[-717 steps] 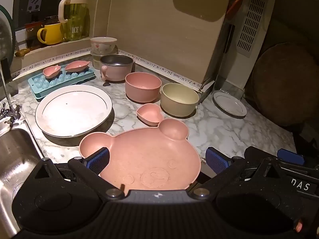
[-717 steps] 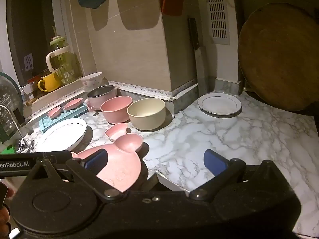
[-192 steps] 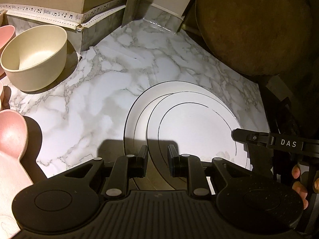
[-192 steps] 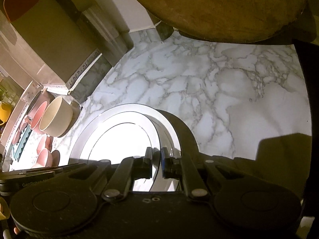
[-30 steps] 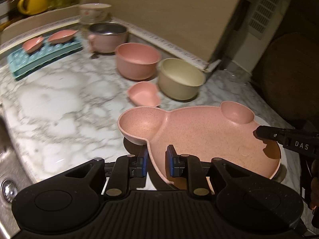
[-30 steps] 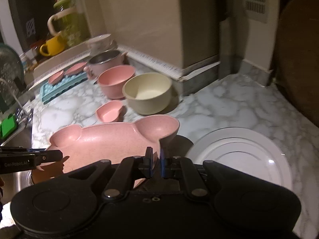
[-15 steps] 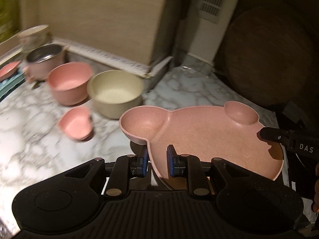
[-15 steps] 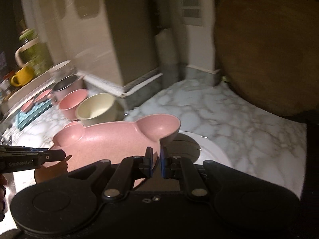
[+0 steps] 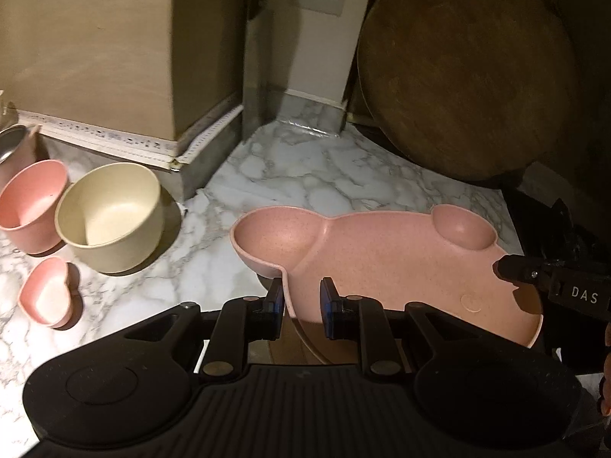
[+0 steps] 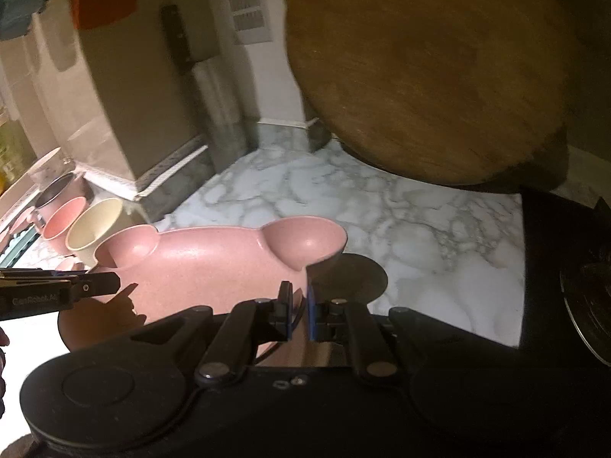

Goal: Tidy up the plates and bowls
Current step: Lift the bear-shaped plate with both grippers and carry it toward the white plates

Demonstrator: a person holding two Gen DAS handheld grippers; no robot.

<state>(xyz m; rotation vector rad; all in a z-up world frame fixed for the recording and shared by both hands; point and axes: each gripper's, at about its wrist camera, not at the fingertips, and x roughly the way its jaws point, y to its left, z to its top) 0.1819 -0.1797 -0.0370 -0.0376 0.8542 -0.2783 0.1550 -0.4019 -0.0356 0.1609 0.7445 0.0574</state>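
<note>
A pink bear-shaped plate [image 9: 385, 259] hangs level above the marble counter, held from both sides. My left gripper [image 9: 302, 307] is shut on its near rim below the left ear. My right gripper [image 10: 299, 315] is shut on the rim below the other ear of the plate [image 10: 214, 267]. The right gripper [image 9: 550, 286] also shows at the plate's far edge in the left wrist view. A white plate edge [image 9: 305, 337] shows just under the pink plate. A cream bowl [image 9: 109, 215], a pink bowl [image 9: 28, 206] and a small pink heart dish [image 9: 47, 292] sit to the left.
A big round wooden board [image 9: 466, 72] leans against the wall at the back right. A tan box-like wall column [image 9: 114, 49] stands behind the bowls. A metal-lined pink pot [image 10: 61, 194] is at the far left. A dark stove edge [image 10: 565, 267] lies to the right.
Both grippers have carried the pink bear plate rightwards, away from the bowls and toward the corner by the wooden board. It now hangs over the white plates. Both grips are unchanged.
</note>
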